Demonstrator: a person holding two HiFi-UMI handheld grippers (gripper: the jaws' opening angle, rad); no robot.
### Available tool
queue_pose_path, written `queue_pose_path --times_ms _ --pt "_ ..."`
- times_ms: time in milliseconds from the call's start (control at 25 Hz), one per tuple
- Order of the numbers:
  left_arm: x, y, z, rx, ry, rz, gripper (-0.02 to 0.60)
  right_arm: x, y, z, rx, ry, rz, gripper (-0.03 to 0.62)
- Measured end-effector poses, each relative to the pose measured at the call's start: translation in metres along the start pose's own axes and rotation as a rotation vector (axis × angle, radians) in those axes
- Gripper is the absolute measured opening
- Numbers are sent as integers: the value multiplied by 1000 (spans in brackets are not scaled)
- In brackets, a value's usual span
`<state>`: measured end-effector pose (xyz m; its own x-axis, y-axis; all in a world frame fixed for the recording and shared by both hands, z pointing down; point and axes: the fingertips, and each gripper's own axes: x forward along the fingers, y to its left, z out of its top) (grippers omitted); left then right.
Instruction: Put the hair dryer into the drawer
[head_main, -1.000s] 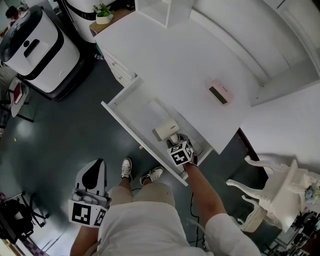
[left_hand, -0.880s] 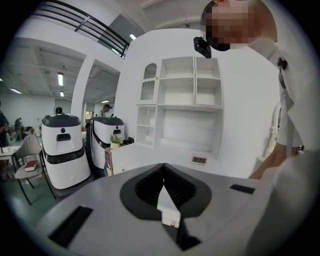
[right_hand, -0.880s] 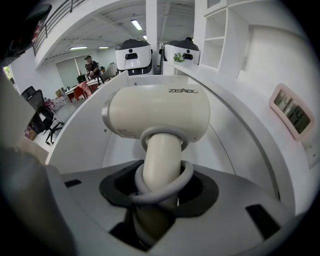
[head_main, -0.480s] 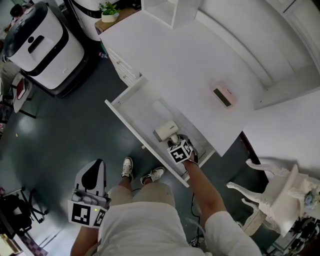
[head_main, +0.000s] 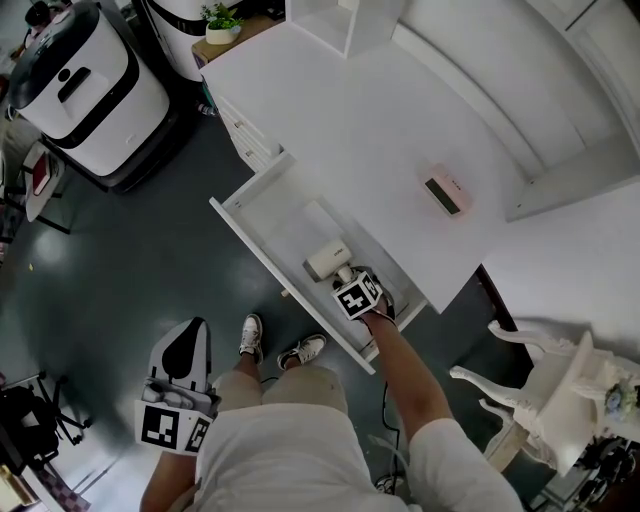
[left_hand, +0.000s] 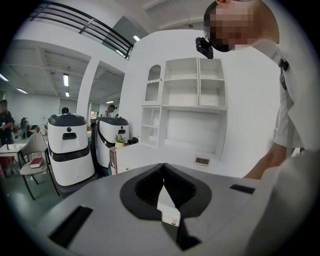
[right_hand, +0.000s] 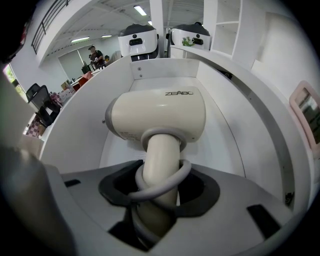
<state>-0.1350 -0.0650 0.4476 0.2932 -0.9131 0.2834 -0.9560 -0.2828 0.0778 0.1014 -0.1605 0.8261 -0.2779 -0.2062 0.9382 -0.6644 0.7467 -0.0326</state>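
From the head view, the cream hair dryer (head_main: 328, 260) lies inside the open white drawer (head_main: 262, 215), toward its near right end. The right gripper (head_main: 357, 297) points steeply down onto the dryer to set it there.

In the left gripper view, the left gripper (left_hand: 163, 187) is empty with its jaws together, held clear of the drawer.

In the right gripper view, ribbed black jaws clasp the smooth round handle, which is looped by a grey rubbery cord (right_hand: 172, 182), and they are just easing apart. The dryer's glossy barrel rests on the drawer floor.
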Motion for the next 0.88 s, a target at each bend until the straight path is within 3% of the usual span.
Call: queue_pose_path --times_ms 240,880 --pt "-3 5 5 -15 -14 15 17 0 0 0 -1 53 22 213" --pt "-8 5 6 -16 -19 8 17 -1 1 -4 37 73 -3 216"
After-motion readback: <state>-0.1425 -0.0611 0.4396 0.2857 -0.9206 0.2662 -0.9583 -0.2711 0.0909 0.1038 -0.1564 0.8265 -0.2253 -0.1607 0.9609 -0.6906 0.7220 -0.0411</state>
